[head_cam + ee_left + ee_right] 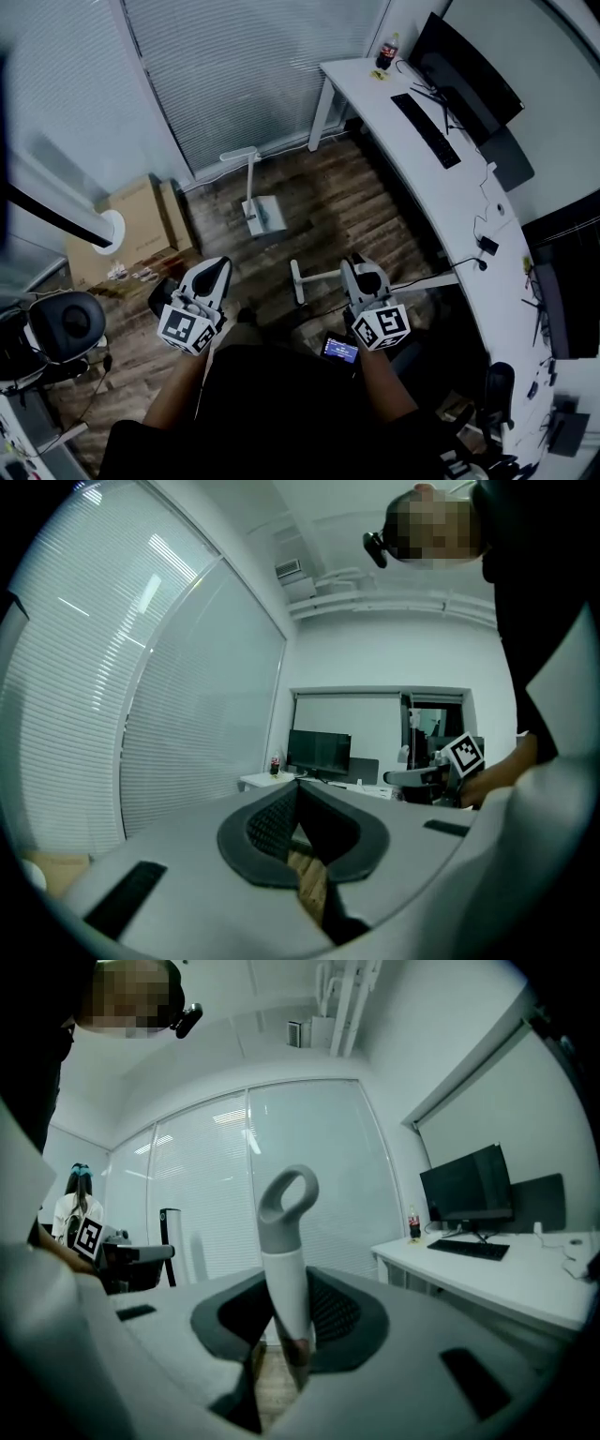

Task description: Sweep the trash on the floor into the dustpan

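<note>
Though loop-topped, handle (pixel 284 1274) inside right tool (pixel 287 1330)

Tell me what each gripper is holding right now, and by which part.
The right gripper is shut on a white handle, likely the broom's, on its shaft below the grey loop end. The left gripper is shut on nothing.

floor (pixel 356 206) dark wood planks, matt; desk (pixel 441 197) smooth white, slight sheen; handle (pixel 284 1279) smooth plastic; box (pixel 141 220) plain cardboard.
</note>
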